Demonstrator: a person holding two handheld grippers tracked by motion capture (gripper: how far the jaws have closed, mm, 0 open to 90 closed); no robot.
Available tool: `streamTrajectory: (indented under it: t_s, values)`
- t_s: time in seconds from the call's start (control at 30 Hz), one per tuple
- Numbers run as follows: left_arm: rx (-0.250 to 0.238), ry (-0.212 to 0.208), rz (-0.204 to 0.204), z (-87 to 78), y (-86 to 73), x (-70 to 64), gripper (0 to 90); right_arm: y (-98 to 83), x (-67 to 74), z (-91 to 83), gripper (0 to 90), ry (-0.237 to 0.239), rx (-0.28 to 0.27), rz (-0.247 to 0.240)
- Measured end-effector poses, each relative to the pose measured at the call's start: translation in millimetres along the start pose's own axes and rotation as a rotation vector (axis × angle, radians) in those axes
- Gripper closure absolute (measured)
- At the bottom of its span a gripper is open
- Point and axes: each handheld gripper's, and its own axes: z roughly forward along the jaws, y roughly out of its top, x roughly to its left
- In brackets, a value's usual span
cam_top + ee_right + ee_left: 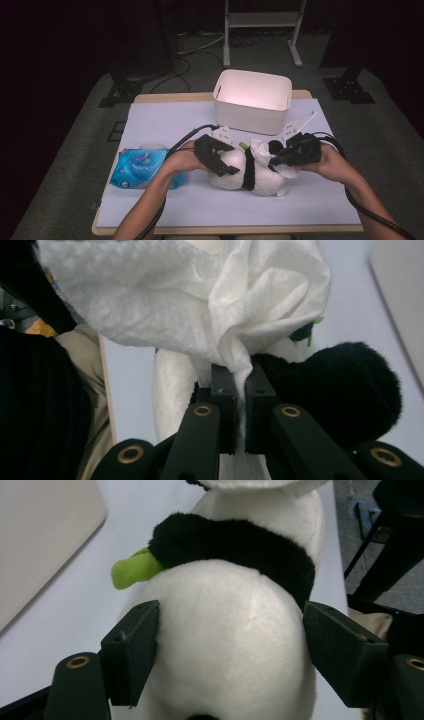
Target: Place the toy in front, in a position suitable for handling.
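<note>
Between the left claw's spread jaws lies the panda plush.

A white bin and blue wipes pack sit on the table.

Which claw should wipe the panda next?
Probably the right claw: it is shut on the wipe, right against the panda. The left claw only straddles its body.

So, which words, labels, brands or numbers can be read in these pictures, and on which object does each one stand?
No text can be read.
Blue wipes pack: it carries print on its top, too small and blurred to read in the high view.
Plush panda, white wipe, white bin: no writing visible.
</note>
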Motion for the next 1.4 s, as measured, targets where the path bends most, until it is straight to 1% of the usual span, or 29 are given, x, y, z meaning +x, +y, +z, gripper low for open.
streamTrajectory:
  t_s: [0.03,0.07,0.1,0.17,0.2,0.23,0.3,0.33,0.37,0.43,0.47,0.5,0.53,0.57,0.6,0.67,0.7,0.77,0.87,0.9,0.93,1.03,1.1,1.2,1.27,1.3,1.4]
  values:
    - [0.000,0.000,0.000,0.0,0.0,0.0,24.5,0.0,0.0,0.0,85.6,0.000,0.000,0.000]
    - [-0.007,-0.008,-0.001,-2.8,1.8,-0.8,24.8,-2.1,3.1,-0.2,85.6,0.006,-0.003,-0.011]
    - [-0.014,-0.010,-0.002,-4.0,2.4,-1.0,25.1,-3.2,4.6,0.1,85.5,0.012,-0.001,-0.011]
    - [-0.022,-0.015,-0.007,-7.4,3.8,-1.6,25.4,-4.8,7.5,-0.3,85.5,0.011,0.002,-0.017]
    - [-0.026,-0.018,0.000,-9.5,4.4,-1.4,25.4,-5.6,8.8,-0.6,85.5,0.019,0.003,-0.018]
    - [-0.026,-0.018,0.000,-9.5,4.4,-1.4,25.8,-5.6,8.8,-0.6,85.5,0.019,0.003,-0.018]
    - [-0.025,-0.004,-0.001,-12.2,4.9,-2.3,26.5,-8.1,13.0,-0.7,85.4,0.027,0.006,-0.028]
    - [-0.026,-0.009,-0.003,-11.2,3.7,-2.4,26.7,-8.8,14.2,-0.9,85.4,0.029,0.003,-0.027]
    - [-0.024,-0.028,-0.009,-9.7,1.4,-2.0,28.7,-9.0,15.5,-1.1,85.4,0.029,0.004,-0.022]
    - [-0.029,-0.047,-0.024,-6.8,-2.0,-2.2,29.9,-7.3,18.5,-2.2,85.3,0.025,0.007,-0.038]
    - [-0.024,-0.053,-0.028,-5.1,-4.4,-2.6,30.1,-5.5,20.0,-3.4,85.3,0.017,0.006,-0.044]
    - [-0.027,-0.053,-0.031,-4.2,-6.0,-3.0,30.1,-2.8,21.0,-4.6,85.3,0.023,0.005,-0.042]
    - [-0.027,-0.053,-0.031,-4.2,-6.0,-3.0,29.8,-2.8,21.0,-4.6,85.3,0.023,0.005,-0.042]
    - [-0.029,-0.051,-0.037,-4.6,-7.4,-3.2,29.8,2.3,21.0,-6.5,85.4,0.009,0.008,-0.054]
    - [-0.027,-0.057,-0.037,-5.4,-10.0,-3.4,29.9,4.8,20.2,-7.2,85.3,0.006,0.008,-0.056]
    - [-0.027,-0.060,-0.037,-5.7,-11.5,-3.7,30.0,6.9,19.6,-7.9,85.3,0.003,0.007,-0.053]
    - [-0.034,-0.067,-0.043,-6.0,-13.6,-5.7,30.0,12.3,15.8,-10.8,85.3,-0.015,0.004,-0.056]
    - [-0.035,-0.070,-0.040,-6.4,-14.7,-6.9,30.0,15.8,12.3,-13.4,85.3,-0.023,-0.007,-0.052]
    - [-0.035,-0.075,-0.041,-6.3,-15.3,-9.0,29.6,16.7,10.5,-11.8,85.3,-0.030,0.005,-0.042]
    - [-0.030,-0.077,-0.034,-6.8,-14.6,-9.1,29.6,16.1,10.5,-10.6,85.3,-0.021,0.005,-0.037]
    - [-0.028,-0.077,-0.035,-7.1,-13.7,-9.1,29.6,14.8,11.1,-8.1,85.4,-0.020,0.014,-0.043]
    - [-0.017,-0.087,-0.034,-7.6,-10.4,-8.4,29.7,13.0,13.9,-3.8,85.3,-0.011,0.023,-0.039]
    - [-0.004,-0.094,-0.030,-9.0,-6.1,-7.2,29.6,8.7,19.1,2.4,85.4,0.013,0.026,-0.049]
    - [-0.004,-0.102,-0.027,-11.3,2.1,-5.3,29.8,4.9,22.0,2.2,85.3,0.027,0.013,-0.049]
    - [-0.008,-0.103,-0.031,-11.4,6.5,-2.6,29.9,2.7,24.3,2.4,85.3,0.035,0.010,-0.057]
    - [-0.008,-0.103,-0.031,-11.4,6.5,-2.6,30.1,1.9,26.3,2.3,85.3,0.037,0.010,-0.054]
    - [-0.003,-0.109,-0.042,-8.1,13.1,4.0,31.4,0.4,29.4,2.4,85.3,0.042,0.006,-0.069]
